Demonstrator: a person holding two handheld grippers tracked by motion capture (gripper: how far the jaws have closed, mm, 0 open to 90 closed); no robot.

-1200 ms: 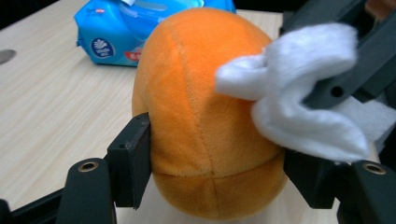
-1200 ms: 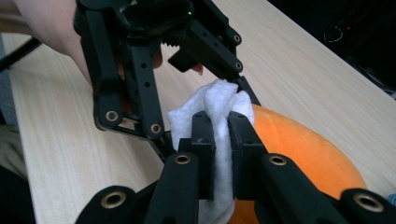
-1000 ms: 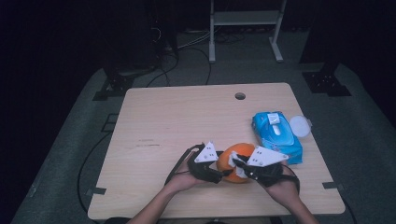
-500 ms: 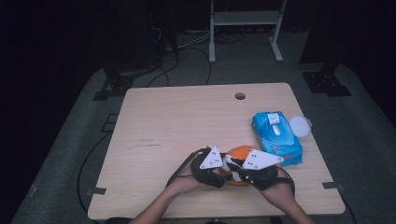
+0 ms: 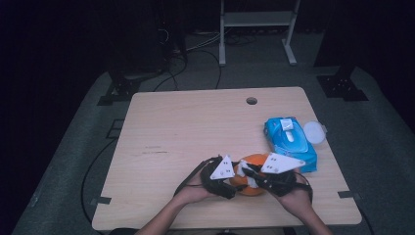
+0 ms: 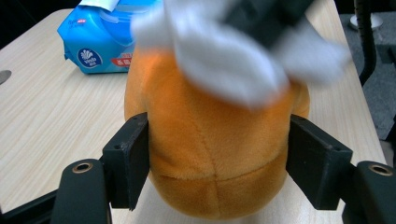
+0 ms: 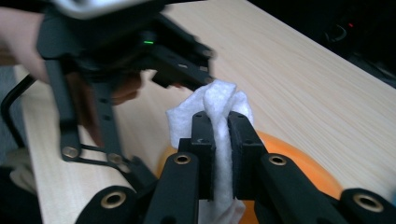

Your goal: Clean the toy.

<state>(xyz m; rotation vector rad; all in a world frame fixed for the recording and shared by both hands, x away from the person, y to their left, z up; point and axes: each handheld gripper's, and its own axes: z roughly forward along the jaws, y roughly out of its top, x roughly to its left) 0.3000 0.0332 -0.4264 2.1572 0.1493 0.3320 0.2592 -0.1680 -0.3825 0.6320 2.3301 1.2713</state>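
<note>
An orange plush toy [image 5: 253, 160] lies near the table's front edge. My left gripper [image 5: 234, 185] holds it from the left. In the left gripper view both pads press its sides [image 6: 210, 154]. The jaws have just been opening a little, with the toy still between them. My right gripper [image 5: 248, 172] comes in from the right, shut on a folded white wipe [image 7: 219, 100]. The wipe rests on top of the toy [image 6: 224, 60]. The toy's orange surface [image 7: 294, 163] shows just below the right gripper [image 7: 219, 140].
A blue pack of wet wipes [image 5: 288, 139] lies right of the toy, with a round white lid [image 5: 313, 132] beside it. A cable hole [image 5: 251, 101] sits near the table's far edge. Bare wood [image 5: 186, 132] spreads to the left and back.
The two grippers have drawn closer together over the toy, hiding more of its orange surface. The wipe has shifted left across its top.
</note>
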